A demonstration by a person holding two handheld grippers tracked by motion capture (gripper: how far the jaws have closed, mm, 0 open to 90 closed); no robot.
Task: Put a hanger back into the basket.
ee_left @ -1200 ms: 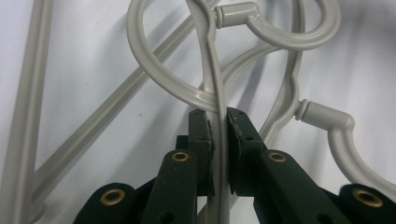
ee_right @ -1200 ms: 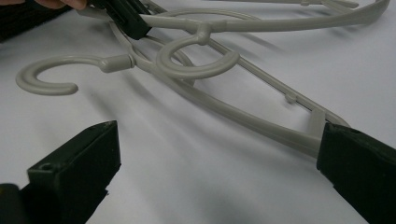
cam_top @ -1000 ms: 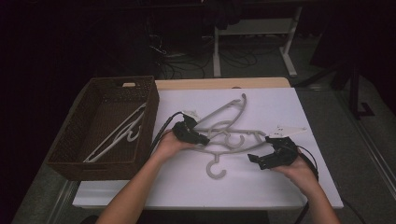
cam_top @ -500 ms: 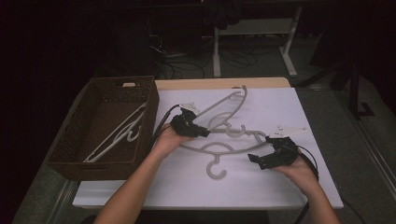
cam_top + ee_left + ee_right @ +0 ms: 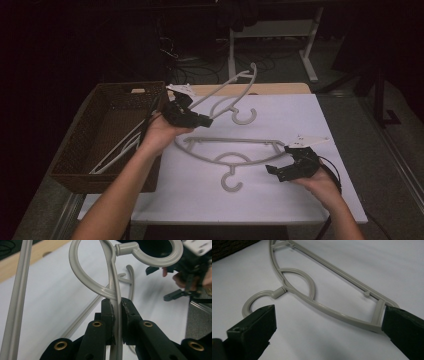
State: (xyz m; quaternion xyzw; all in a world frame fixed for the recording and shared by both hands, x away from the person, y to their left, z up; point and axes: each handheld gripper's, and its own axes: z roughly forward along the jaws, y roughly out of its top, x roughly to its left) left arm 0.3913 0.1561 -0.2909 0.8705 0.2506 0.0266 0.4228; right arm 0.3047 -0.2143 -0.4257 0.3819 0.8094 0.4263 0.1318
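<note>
Grey hanger (image 5: 227, 92) raised off the white table (image 5: 330, 200), clamped at its curved arm in left gripper (image 5: 192, 117), probably bound for the wicker basket (image 5: 80, 150). 2nd hanger (image 5: 232, 155) flat below; right gripper (image 5: 280, 172) wide open, empty, waiting beside it.

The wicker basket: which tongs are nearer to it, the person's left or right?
Left. The left tongs hold a raised hanger just beside the wicker basket; the right tongs rest open near the table's opposite side.
</note>
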